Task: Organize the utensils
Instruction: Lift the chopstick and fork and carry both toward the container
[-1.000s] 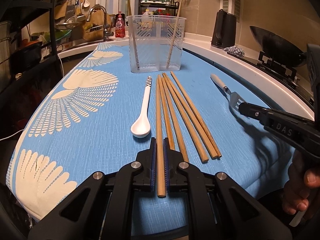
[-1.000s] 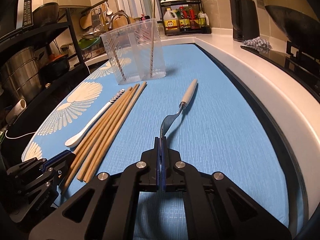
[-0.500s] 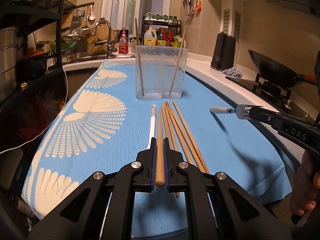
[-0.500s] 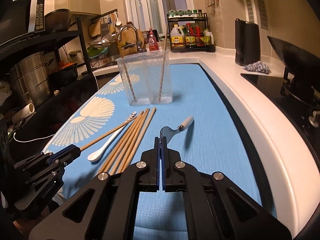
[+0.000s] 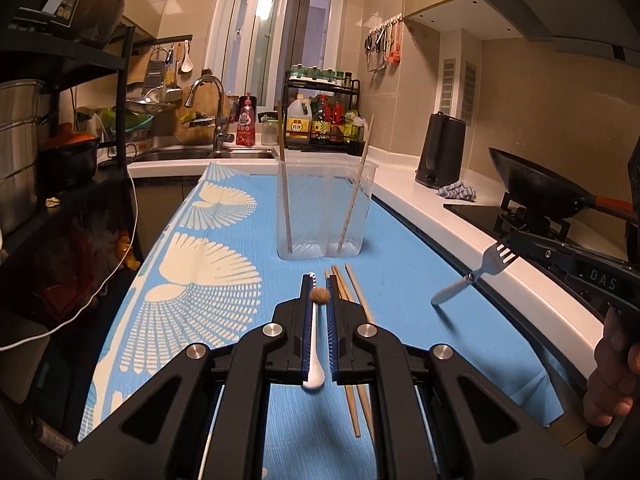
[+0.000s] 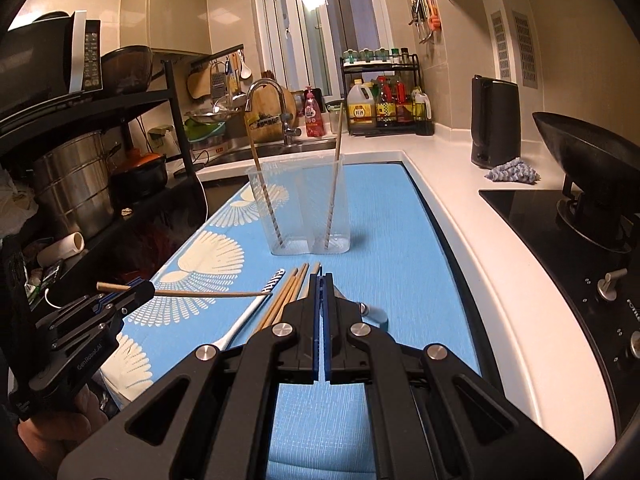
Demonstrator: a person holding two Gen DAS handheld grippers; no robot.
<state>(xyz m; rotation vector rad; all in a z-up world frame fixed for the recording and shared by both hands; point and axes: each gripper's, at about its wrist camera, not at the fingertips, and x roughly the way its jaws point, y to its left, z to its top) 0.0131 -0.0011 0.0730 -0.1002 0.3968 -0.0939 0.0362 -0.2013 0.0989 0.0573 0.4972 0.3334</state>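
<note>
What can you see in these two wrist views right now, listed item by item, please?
Held chopstick: one, wooden, off the cloth in the left gripper.
Fork: one, steel with pale handle, off the cloth in the right gripper.
Loose chopsticks: several, wooden, flat on the cloth.
Spoon: one, white, beside them.
Holder: one, clear, two chopsticks inside.
Cloth: one, blue with cream shells.
Kettle: one, black, right counter.
Wok: one, black, on the stove.
Hands: one per gripper, partly visible.

One clear container (image 5: 326,208) holding two chopsticks (image 5: 285,200), one chopstick (image 6: 200,292) gripped, four chopsticks (image 6: 290,292) on the mat, one white spoon (image 6: 240,324), one fork (image 5: 490,264).
</note>
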